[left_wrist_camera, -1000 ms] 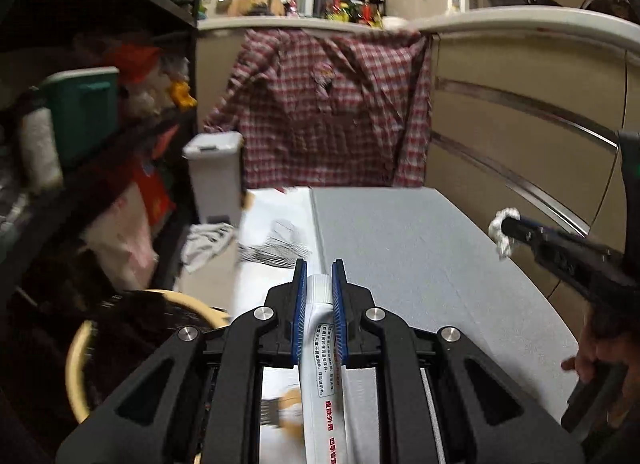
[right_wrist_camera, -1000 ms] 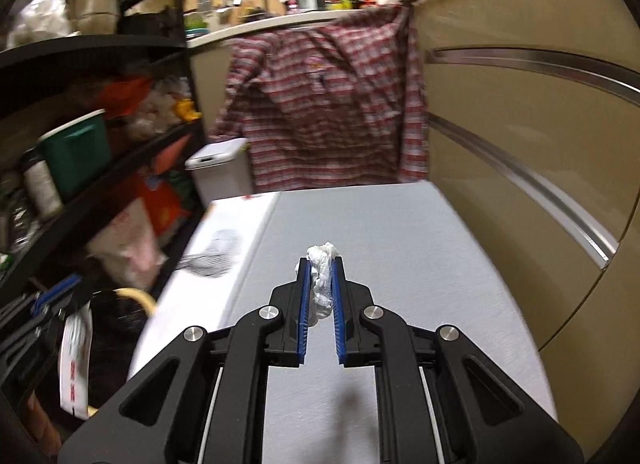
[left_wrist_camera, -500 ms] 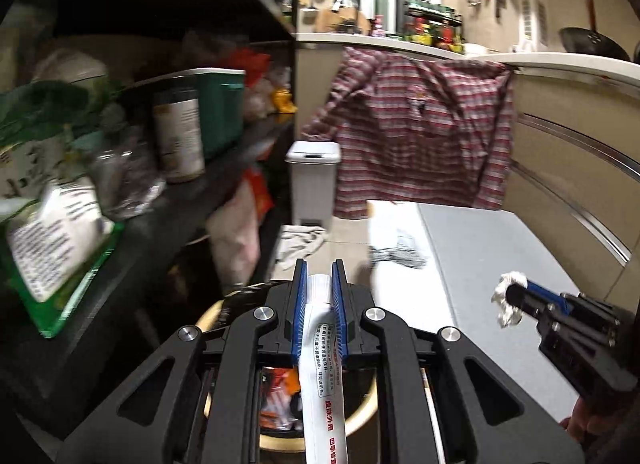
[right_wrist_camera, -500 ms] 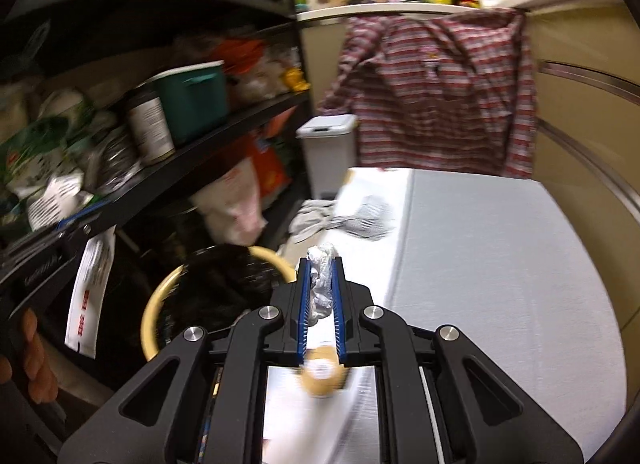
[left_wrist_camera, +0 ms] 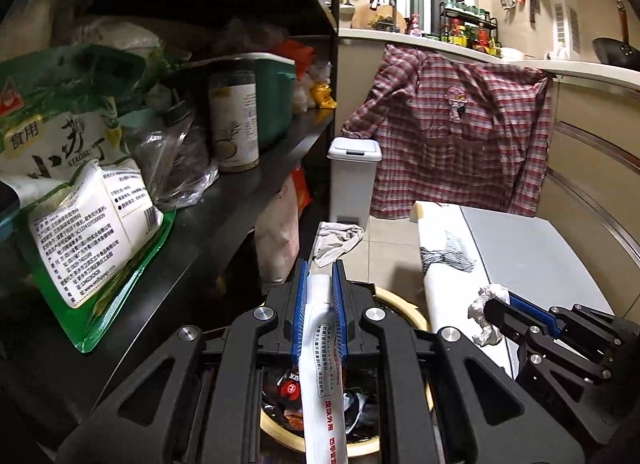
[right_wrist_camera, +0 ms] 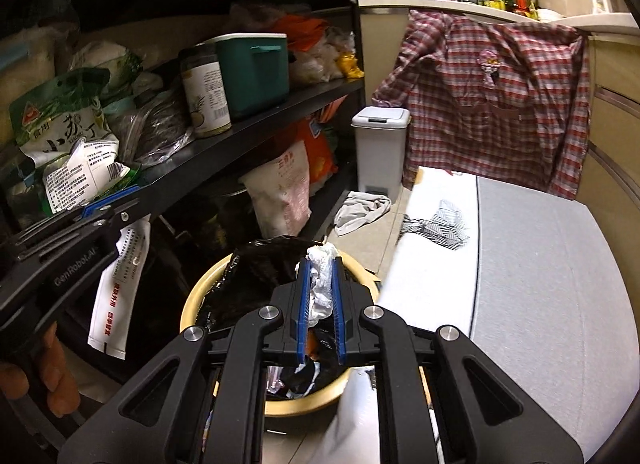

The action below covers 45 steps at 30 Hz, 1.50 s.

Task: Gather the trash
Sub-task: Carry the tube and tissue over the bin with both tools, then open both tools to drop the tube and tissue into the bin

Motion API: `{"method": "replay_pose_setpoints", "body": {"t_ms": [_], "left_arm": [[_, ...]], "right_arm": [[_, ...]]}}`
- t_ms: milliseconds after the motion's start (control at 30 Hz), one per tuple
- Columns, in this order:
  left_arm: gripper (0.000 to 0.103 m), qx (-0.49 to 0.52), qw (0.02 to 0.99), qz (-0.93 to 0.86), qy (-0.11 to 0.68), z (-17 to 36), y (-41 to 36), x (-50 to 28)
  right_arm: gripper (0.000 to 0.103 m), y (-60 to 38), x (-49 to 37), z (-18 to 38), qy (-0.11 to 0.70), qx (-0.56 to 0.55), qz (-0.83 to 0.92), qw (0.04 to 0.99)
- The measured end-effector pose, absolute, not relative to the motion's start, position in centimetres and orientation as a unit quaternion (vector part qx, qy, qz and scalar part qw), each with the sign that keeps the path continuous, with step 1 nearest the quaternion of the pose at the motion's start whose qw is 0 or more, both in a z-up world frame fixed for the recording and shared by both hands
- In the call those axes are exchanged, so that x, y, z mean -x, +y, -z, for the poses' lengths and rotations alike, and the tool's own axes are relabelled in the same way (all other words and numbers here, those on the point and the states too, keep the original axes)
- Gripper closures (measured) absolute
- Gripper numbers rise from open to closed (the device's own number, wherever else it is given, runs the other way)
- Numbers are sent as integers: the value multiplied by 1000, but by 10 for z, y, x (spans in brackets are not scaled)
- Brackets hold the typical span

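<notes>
Trash in hand, none dropped yet. Left view: left gripper [left_wrist_camera: 320,296] clamped on white printed paper packet [left_wrist_camera: 322,364], round yellow-rimmed black-lined bin [left_wrist_camera: 404,304] below. Right view: right gripper [right_wrist_camera: 320,296] pinching crumpled white tissue [right_wrist_camera: 322,284] w/ bin directly under. Release remains.

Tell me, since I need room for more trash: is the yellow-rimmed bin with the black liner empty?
Not empty. The yellow-rimmed bin with the black liner already holds wrappers, visible below the tools in both views.

You stood beside a dark shelving rack [left_wrist_camera: 256,184], a plaid shirt [left_wrist_camera: 460,136] draped over the kitchen counter [left_wrist_camera: 440,49], tiled floor [left_wrist_camera: 384,240] below.
</notes>
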<state>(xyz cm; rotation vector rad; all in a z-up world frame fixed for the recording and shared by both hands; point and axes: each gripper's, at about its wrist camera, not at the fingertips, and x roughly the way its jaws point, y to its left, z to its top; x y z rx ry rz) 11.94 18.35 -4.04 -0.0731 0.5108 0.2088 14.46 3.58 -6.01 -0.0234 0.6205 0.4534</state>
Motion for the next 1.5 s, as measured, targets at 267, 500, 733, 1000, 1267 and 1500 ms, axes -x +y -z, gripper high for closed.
{"method": "replay_pose_setpoints", "body": {"t_ms": [267, 500, 733, 1000, 1267, 1500], "left_arm": [[90, 44, 959, -110, 257, 49, 195, -133], [90, 65, 955, -110, 266, 58, 204, -145], [90, 65, 954, -112, 271, 61, 207, -151], [90, 69, 951, -103, 285, 70, 207, -165], [90, 61, 947, -107, 296, 81, 208, -176], [90, 58, 938, -130, 316, 92, 213, -184]], "right_arm": [[92, 57, -155, 66, 311, 22, -227, 922], [92, 65, -164, 71, 318, 24, -229, 920], [92, 69, -173, 79, 326, 25, -228, 917], [92, 72, -184, 90, 337, 20, -228, 913], [92, 77, -193, 97, 343, 14, -232, 910], [88, 79, -196, 101, 347, 14, -234, 908]]}}
